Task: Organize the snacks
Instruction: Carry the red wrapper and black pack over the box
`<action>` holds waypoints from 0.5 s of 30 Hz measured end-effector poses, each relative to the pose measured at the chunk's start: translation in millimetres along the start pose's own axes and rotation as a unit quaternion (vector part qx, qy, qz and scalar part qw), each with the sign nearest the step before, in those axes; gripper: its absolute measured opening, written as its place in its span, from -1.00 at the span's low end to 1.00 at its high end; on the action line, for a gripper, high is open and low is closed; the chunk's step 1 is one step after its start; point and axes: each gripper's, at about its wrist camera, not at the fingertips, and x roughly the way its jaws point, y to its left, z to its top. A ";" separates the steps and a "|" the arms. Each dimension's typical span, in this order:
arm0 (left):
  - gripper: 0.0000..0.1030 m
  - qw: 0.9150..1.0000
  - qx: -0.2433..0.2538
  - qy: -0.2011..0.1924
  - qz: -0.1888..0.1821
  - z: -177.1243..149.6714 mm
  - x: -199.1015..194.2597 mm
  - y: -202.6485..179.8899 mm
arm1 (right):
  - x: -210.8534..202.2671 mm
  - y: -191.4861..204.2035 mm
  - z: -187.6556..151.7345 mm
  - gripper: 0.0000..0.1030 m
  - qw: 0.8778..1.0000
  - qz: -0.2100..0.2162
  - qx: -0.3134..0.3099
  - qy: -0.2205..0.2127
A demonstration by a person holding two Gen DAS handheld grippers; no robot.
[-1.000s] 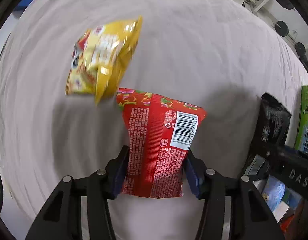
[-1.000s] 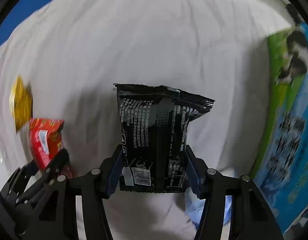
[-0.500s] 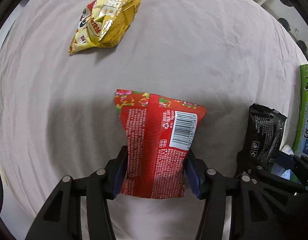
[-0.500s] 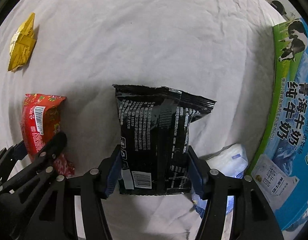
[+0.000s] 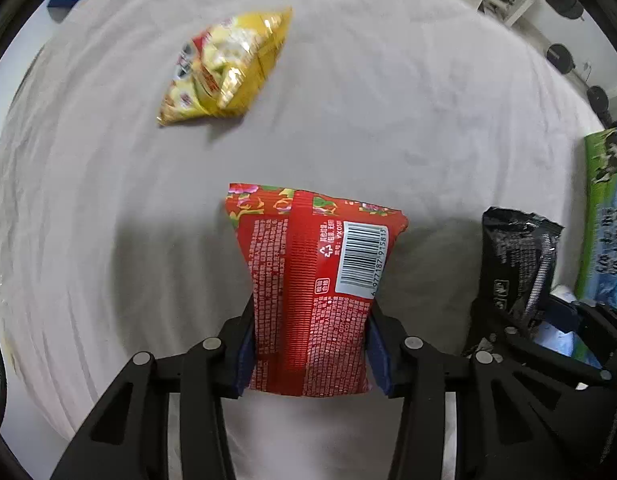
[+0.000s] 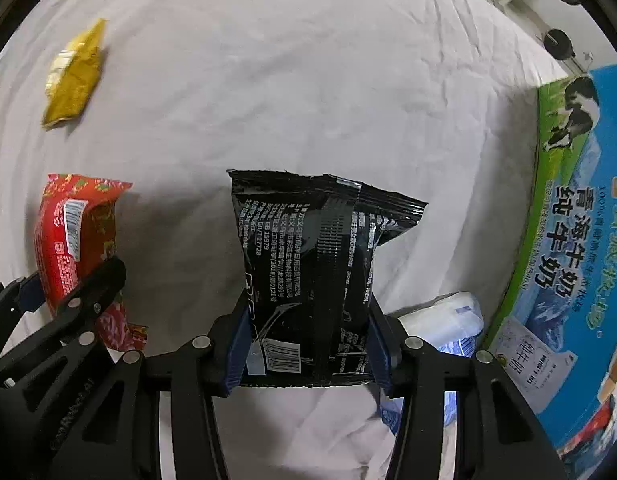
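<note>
Upper left of the left wrist frame: yellow snack bag, lying flat on the white sheet, well apart from both tools, print blurred; the right wrist view shows it edge-on at far upper left; lower centre of the left wrist frame: left gripper, blue-padded fingers clamped on the lower half of the red snack packet, which stands upright with barcode and back seam facing the lens, top edge flared; right edge of the same frame: right gripper, only partly seen, holding the black snack packet; beyond it, the green and blue milk carton box.

Left edge of the right wrist frame: red packet again, pinched low by the left tool; centre: right gripper closed on the bottom of the black packet, held upright, back seam forward, small barcode near the lower edge; just right of the fingers, a white and blue soft pack, possibly tissues, lying on the sheet against the box; far right: milk carton box, printed with a cow.
</note>
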 end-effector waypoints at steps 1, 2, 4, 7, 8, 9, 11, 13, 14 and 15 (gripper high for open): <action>-0.16 1.000 -0.001 -0.004 -0.001 -1.0 -5.8 0.8 | -4.6 0.2 -3.0 0.03 1.000 0.002 -0.003 -0.005; -0.16 1.000 -0.003 -0.010 -0.003 -2.7 -12.0 1.7 | -9.2 -1.8 -1.0 0.03 1.000 0.002 -0.005 -0.009; -0.16 1.000 -0.008 -0.020 -0.006 -5.4 -23.4 4.8 | -19.9 -7.0 -5.9 0.03 1.000 0.001 -0.020 -0.009; -0.16 0.999 -0.018 -0.033 -0.016 -10.9 -43.2 10.8 | -38.9 -8.1 -15.9 0.03 0.999 0.008 -0.029 -0.029; -0.16 0.999 -0.021 -0.039 -0.018 -13.0 -50.6 12.7 | -47.4 -7.9 -20.5 0.03 0.999 0.008 -0.033 -0.037; -0.16 0.999 -0.023 -0.043 -0.020 -14.6 -58.3 14.4 | -55.6 -8.2 -24.5 0.03 0.998 0.009 -0.038 -0.044; -0.16 0.998 -0.028 -0.052 -0.027 -20.2 -73.0 18.8 | -70.6 -8.3 -34.8 0.03 0.997 0.013 -0.045 -0.057; -0.16 0.997 -0.033 -0.059 -0.033 -25.3 -86.6 23.6 | -85.5 -7.8 -42.7 0.03 0.996 0.020 -0.049 -0.068; -0.16 0.997 -0.035 -0.062 -0.038 -28.4 -93.6 26.2 | -94.3 -9.7 -47.2 0.03 0.995 0.025 -0.050 -0.078; -0.16 0.996 -0.037 -0.066 -0.042 -32.1 -101.2 27.4 | -102.3 -11.2 -50.7 0.02 0.995 0.028 -0.051 -0.083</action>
